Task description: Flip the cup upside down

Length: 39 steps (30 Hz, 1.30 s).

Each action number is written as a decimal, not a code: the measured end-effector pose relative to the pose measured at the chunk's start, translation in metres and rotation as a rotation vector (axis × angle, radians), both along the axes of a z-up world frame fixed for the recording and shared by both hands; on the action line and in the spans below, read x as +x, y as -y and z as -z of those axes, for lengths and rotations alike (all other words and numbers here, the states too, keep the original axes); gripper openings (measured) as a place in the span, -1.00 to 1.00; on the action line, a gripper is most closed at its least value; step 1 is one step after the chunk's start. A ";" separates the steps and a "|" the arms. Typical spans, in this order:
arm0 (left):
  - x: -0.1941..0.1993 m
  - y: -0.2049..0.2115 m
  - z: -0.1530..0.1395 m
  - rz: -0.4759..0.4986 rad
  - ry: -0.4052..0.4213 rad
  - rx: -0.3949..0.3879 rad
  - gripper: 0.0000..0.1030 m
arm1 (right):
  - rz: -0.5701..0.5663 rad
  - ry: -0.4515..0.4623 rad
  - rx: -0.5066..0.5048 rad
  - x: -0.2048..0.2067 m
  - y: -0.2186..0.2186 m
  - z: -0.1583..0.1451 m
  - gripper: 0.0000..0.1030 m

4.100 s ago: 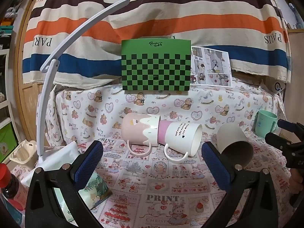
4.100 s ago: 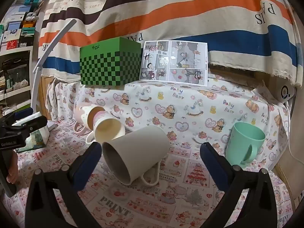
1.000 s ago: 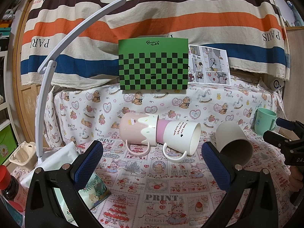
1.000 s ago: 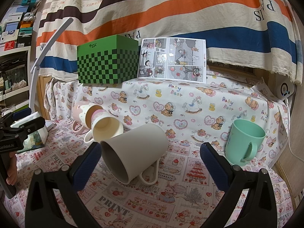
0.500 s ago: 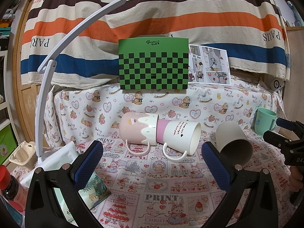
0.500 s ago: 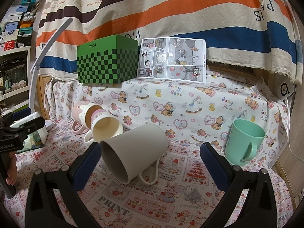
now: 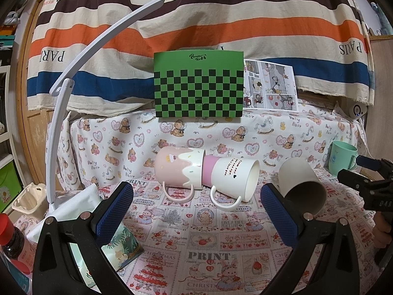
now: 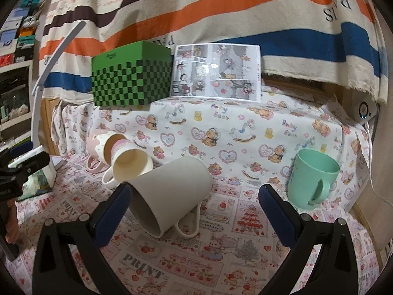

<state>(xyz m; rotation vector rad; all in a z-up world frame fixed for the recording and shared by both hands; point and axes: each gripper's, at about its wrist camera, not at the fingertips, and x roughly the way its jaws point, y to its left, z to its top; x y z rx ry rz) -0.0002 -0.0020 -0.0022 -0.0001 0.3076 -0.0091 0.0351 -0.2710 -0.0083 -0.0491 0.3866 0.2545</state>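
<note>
A cream mug point(image 8: 169, 194) lies on its side on the printed cloth, mouth toward me, handle down; it also shows in the left wrist view point(image 7: 302, 184). A mint green mug point(image 8: 312, 179) stands upright at the right; it also shows in the left wrist view point(image 7: 342, 157). A pink mug point(image 7: 176, 169) and a white-and-pink mug point(image 7: 233, 174) lie on their sides, nested. My left gripper point(image 7: 196, 211) is open and empty, in front of the nested mugs. My right gripper point(image 8: 194, 209) is open and empty, with the cream mug between its fingers' lines, a little ahead.
A green checkered box point(image 7: 199, 86) and a comic sheet point(image 8: 216, 71) stand on the raised ledge behind. A white lamp arm point(image 7: 63, 103), a white cloth point(image 7: 73, 204), a small patterned packet point(image 7: 122, 243) and a red-capped bottle point(image 7: 12, 241) are at the left.
Over the last second nothing has visibly changed. Both grippers hold still and open.
</note>
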 end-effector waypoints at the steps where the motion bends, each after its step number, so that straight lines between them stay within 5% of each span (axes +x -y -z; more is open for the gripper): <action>1: 0.000 0.000 0.000 0.000 0.001 0.000 0.99 | 0.001 -0.021 0.020 0.001 0.001 -0.003 1.00; 8: -0.002 -0.002 0.000 -0.004 0.004 0.001 0.99 | 0.063 -0.156 0.181 0.011 0.013 -0.039 1.00; 15: -0.004 -0.002 -0.002 -0.009 0.005 0.001 0.99 | 0.115 -0.377 0.560 0.038 0.040 -0.051 1.00; 24: -0.004 -0.004 -0.002 -0.011 0.004 0.003 0.99 | 0.092 -0.798 0.638 0.089 0.006 0.006 0.59; 39: -0.002 -0.007 -0.001 -0.022 -0.009 0.009 0.99 | 0.184 -0.909 0.578 0.144 -0.014 0.046 0.53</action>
